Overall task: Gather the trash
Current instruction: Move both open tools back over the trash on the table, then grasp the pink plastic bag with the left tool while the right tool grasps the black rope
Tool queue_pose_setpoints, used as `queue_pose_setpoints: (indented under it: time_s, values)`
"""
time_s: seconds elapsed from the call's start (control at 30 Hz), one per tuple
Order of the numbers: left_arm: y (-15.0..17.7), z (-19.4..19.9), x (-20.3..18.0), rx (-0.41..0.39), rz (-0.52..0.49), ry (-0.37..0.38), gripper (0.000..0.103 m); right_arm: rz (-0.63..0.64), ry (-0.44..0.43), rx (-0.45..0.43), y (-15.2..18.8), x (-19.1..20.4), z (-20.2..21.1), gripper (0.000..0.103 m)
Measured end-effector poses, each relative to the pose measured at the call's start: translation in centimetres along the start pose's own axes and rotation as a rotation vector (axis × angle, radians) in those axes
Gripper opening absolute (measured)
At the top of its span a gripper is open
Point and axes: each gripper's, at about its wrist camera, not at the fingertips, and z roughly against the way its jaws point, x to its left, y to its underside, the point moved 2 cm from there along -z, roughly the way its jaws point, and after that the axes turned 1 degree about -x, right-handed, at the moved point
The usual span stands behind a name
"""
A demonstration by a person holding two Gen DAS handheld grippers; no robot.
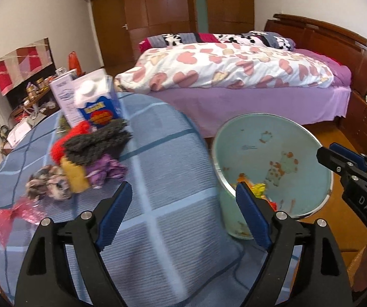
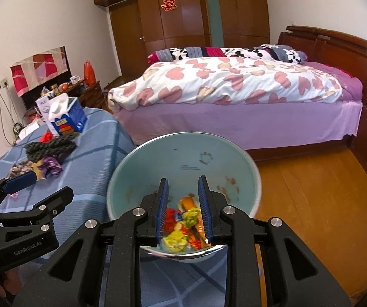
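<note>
A pale blue waste bin [image 2: 216, 163] stands tilted beside the blue-checked table [image 2: 91, 153], with coloured wrappers [image 2: 183, 220] in its bottom. My right gripper [image 2: 183, 192] is partly open and empty above the bin's mouth. It shows in the left wrist view [image 1: 336, 163] at the bin [image 1: 273, 153] rim. My left gripper [image 1: 183, 199] is wide open and empty over the table edge. A pile of crumpled scraps [image 1: 86, 158] lies ahead-left, with a pink wrapper [image 1: 12, 217] and a milk carton [image 1: 96, 102].
A white box [image 1: 63, 97] stands behind the carton. A bed with a heart-print duvet [image 2: 234, 84] fills the back of the room. A cluttered dresser [image 2: 63, 89] stands at the left wall. Wooden floor [image 2: 311, 192] lies right of the bin.
</note>
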Motion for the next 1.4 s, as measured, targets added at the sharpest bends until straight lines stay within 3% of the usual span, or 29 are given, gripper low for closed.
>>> queue_pose_setpoints:
  time_s: [0.53, 1.17, 1.4]
  values:
    - [2.5, 2.9, 8.1, -0.009, 0.099, -0.115, 0.085, 0.056, -0.106, 0.011, 0.3, 8.3, 0.3, 0.028]
    - [7.2, 5.8, 20.6, 0.003, 0.316, -0.229, 0.085, 0.171, -0.226, 0.059, 1.4, 16.9, -1.1, 0.034]
    - [7.9, 6.4, 23.6, -0.005, 0.364, -0.264, 0.085, 0.19, -0.26, 0.075, 1.4, 19.1, -2.0, 0.034]
